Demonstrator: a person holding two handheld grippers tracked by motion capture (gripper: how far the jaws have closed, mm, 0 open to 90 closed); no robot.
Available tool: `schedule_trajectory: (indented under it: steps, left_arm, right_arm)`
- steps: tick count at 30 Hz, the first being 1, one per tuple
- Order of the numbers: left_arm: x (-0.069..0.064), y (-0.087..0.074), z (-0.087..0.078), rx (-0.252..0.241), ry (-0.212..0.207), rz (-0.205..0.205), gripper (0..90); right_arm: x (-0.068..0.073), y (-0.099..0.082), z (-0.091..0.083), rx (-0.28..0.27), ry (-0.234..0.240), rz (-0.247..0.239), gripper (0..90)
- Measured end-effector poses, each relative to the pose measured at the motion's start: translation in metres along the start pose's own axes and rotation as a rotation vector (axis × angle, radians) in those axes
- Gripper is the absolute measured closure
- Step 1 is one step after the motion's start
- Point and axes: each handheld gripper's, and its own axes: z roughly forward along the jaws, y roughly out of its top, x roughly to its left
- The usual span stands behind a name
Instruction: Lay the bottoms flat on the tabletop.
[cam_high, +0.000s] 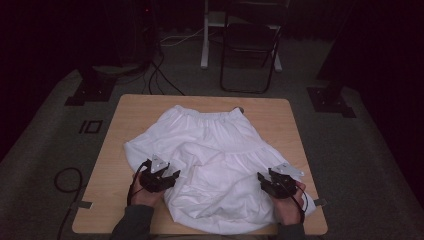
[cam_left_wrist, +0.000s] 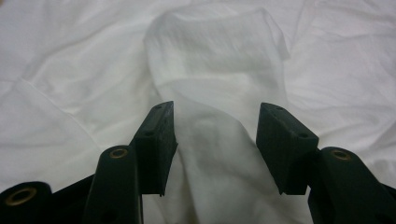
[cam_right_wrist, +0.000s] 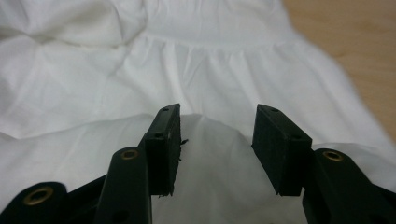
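My left tool (cam_left_wrist: 217, 135) and right tool (cam_right_wrist: 217, 140) both stand spread over raised folds of the white skirt (cam_high: 215, 150), pinching nothing, so I judge the garment lies loose across the desk (cam_high: 112, 165), ready for smoothing or folding.

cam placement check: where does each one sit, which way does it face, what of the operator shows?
High view: above the person's side, facing forward and down on the table; forearms and both tools show.
Left gripper view: on the left tool, facing the white skirt; its open jaws show.
Right gripper view: on the right tool, likewise.
Shared: the skirt.
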Motion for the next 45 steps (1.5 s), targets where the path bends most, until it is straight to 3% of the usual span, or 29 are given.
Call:
schedule_trajectory:
  steps: [6,16,24,34,38,45]
  left_arm:
    - [0.003,0.012,0.000,-0.018,0.001,0.010,45.2]
    - [-0.001,0.050,0.027,-0.022,0.009,0.062,37.8]
    - [-0.001,0.071,0.059,0.022,0.017,0.084,33.2]
    - [-0.001,0.069,0.093,0.105,0.014,0.070,33.2]
    - [0.007,0.065,0.098,0.121,0.006,0.031,33.3]
    - [0.011,0.055,0.105,0.175,-0.003,0.021,38.0]
  right_arm:
    - [0.003,-0.013,0.019,0.041,0.015,0.007,51.6]
    - [0.009,-0.027,0.031,0.096,0.005,-0.011,51.6]
    - [0.009,-0.030,0.032,0.098,0.009,-0.009,51.7]
    - [0.009,-0.030,0.033,0.094,0.014,-0.011,51.5]
    - [0.009,-0.030,0.033,0.094,0.014,-0.012,51.4]
    - [0.009,-0.031,0.033,0.092,0.016,-0.015,51.1]
